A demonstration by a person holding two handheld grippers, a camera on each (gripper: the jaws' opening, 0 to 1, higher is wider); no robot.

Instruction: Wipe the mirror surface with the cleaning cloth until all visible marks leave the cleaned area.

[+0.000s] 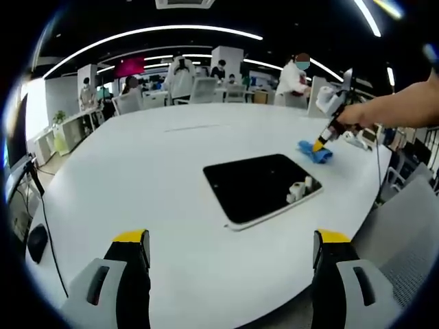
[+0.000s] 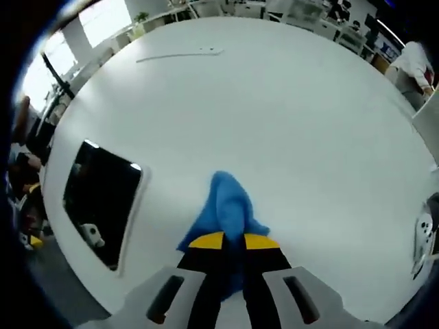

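- Closest to the lens in the right gripper view is the right gripper (image 2: 233,241), its yellow-tipped jaws nearly together and pinching the near edge of the blue cleaning cloth (image 2: 226,205)
- Most of the cloth lies bunched on the white table (image 2: 288,103), in front of the jaws
- Seen from the left gripper view, the same right gripper (image 1: 321,144) is held by a person's hand (image 1: 357,116) and comes down onto the cloth (image 1: 315,152) at the far right part of the table (image 1: 137,164)
- Left gripper (image 1: 230,248) hangs over the near table edge with its jaws spread wide and nothing between them
- Mirror (image 1: 264,186) lies flat in the table middle, dark, with a pale rim; in the right gripper view the mirror (image 2: 103,199) is to the left of the cloth, apart from it
- No marks on the glass can be made out from here, only reflections
- Wiping has, I judge, not started yet: the cloth does not touch the mirror
- Risk: the pinch takes only a thin edge, so the cloth may slip out when it is dragged
- Risk: the mirror seems to lie loose, so a strong push may slide it toward the table edge while the left gripper is not holding it
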